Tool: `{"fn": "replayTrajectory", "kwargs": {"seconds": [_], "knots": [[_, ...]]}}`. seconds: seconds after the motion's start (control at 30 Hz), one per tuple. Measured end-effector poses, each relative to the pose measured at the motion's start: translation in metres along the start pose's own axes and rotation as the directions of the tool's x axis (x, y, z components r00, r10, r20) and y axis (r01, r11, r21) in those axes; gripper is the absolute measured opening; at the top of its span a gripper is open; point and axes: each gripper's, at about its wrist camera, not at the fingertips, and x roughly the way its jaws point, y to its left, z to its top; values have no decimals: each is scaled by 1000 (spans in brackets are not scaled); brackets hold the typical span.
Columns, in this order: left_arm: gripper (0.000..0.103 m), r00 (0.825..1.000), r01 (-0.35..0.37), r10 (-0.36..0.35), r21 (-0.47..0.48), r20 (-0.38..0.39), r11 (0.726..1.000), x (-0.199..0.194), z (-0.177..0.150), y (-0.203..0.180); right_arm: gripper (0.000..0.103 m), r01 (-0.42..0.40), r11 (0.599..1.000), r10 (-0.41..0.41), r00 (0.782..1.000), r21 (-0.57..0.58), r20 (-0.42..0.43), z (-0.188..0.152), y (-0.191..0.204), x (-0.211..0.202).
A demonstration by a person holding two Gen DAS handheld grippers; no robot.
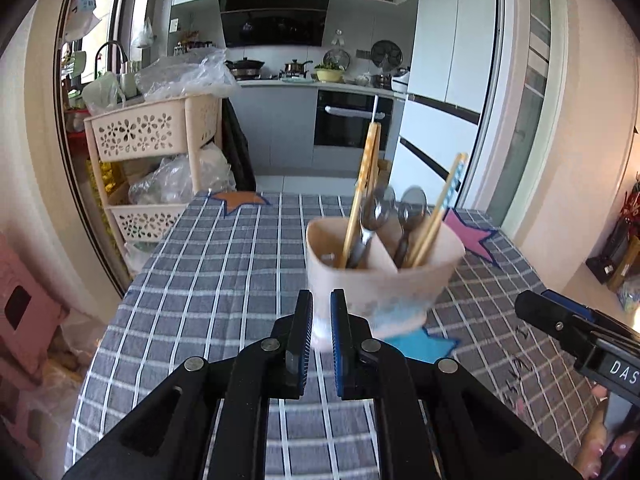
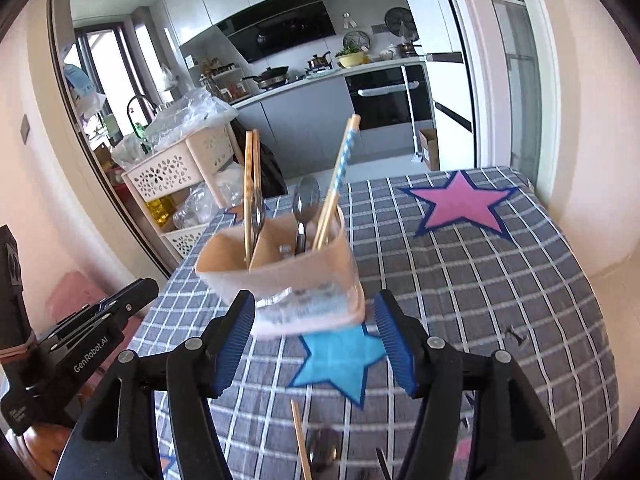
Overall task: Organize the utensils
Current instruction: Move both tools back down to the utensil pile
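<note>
Heads up, that utensil holder looks tippy, blurred and leaning on the checked tablecloth.

Your right gripper has its jaws spread wide at the holder's base, gripping nothing; the left gripper is nearly closed and empty, with the holder at its 1 o'clock. Bump it and the chopsticks and spoons could spill. A loose chopstick lies at 6 o'clock, easy to miss.

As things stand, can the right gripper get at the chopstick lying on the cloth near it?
Probably yes. The right gripper is open and holds nothing, and the chopstick lies loose on the cloth just below it. The holder stands farther ahead, out of the way.
</note>
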Motion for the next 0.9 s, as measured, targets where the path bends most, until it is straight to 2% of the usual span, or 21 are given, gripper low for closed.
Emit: {"fn": "replayTrajectory", "kwargs": {"seconds": [0.2,0.23,0.27,0.3,0.37,0.43,0.57,0.67,0.73,0.9], "knots": [[41,999,-1,1,10,-35,1000,-15,-28,6,69,20,999,-19,999,26,-39,-22,-8,-16],[48,999,-1,1,12,-39,1000,-16,-31,8,69,28,999,-26,999,31,-48,-27,-11,-19],[93,999,-1,2,16,-46,1000,-18,-36,9,69,34,999,-32,998,33,-55,-32,-12,-21],[103,998,-7,8,17,-62,1000,-21,-42,11,71,41,999,-39,997,36,-63,-36,-14,-23],[103,999,-23,23,16,-48,1000,-28,-51,12,74,49,998,-46,996,44,-79,-44,-17,-25],[103,998,-14,18,50,-66,999,-29,-61,11,75,56,997,-50,993,55,-102,-53,-20,-27],[103,995,-2,18,158,-97,987,-33,-84,5,75,77,995,-66,985,68,-157,-69,-25,-28],[103,995,25,4,277,-103,961,-41,-103,-1,75,85,994,-70,979,75,-192,-81,-27,-28],[103,993,51,-8,358,-119,932,-44,-118,-6,75,88,992,-67,972,85,-226,-91,-29,-26],[103,977,177,-101,452,-189,874,-56,-149,-9,75,105,991,-78,952,77,-297,-115,-30,-22]]}}
